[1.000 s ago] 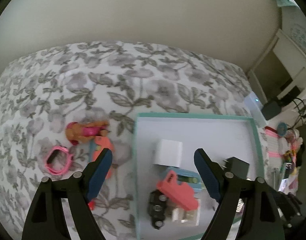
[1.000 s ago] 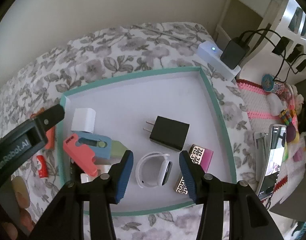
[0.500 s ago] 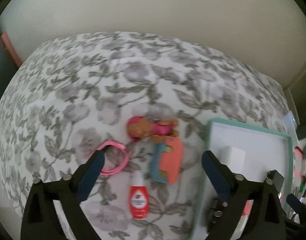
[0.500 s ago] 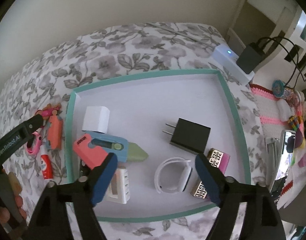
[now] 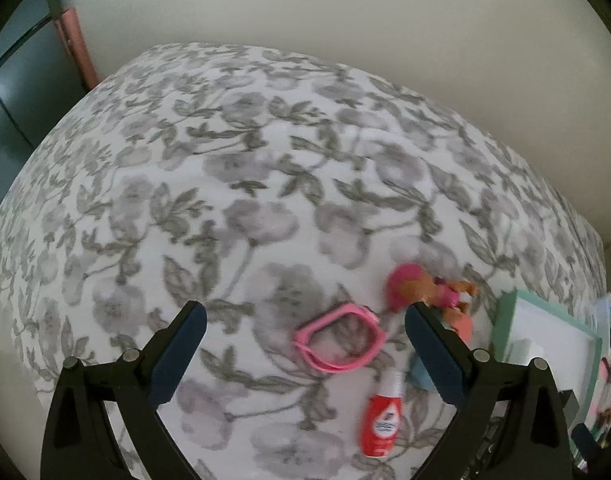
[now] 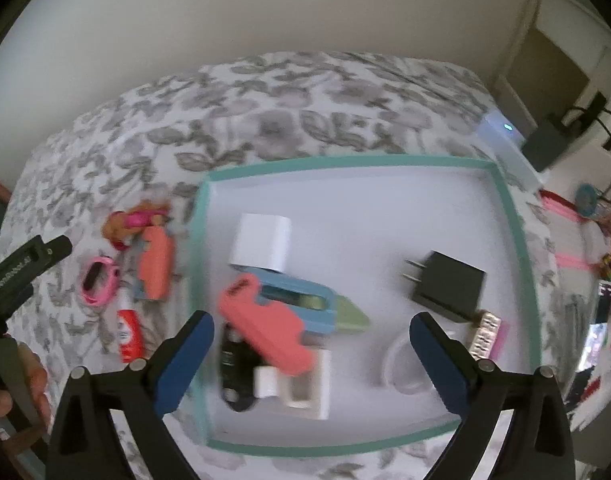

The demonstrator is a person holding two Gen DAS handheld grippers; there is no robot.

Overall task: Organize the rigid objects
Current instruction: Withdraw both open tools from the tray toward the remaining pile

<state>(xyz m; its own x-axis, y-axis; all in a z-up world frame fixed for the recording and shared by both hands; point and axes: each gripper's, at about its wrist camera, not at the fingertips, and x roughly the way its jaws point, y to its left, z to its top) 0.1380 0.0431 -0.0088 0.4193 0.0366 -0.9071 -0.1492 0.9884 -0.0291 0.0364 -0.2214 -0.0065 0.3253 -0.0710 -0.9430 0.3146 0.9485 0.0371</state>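
Floral bedspread [image 5: 233,168] bears tray [image 6: 517,240], pink band [image 5: 339,344]

- Floral cloth [image 5: 233,184] on the bed — soft, matt weave.
- Pink band [image 5: 339,340] looks smooth and rubbery.
- Red bottle [image 5: 381,424] — glossy plastic.
- Teal-rimmed tray [image 6: 517,240], matt card.
- Black charger [image 6: 449,286], matt plastic.

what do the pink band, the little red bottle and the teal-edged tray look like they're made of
Pink band: probably silicone or soft rubber, matte, a thin loop lying flat.
Red bottle: looks like plastic, slightly glossy, with a white cap and printed label.
Tray: likely cardboard, matte white inside with thin, straight teal walls; blur leaves this uncertain.
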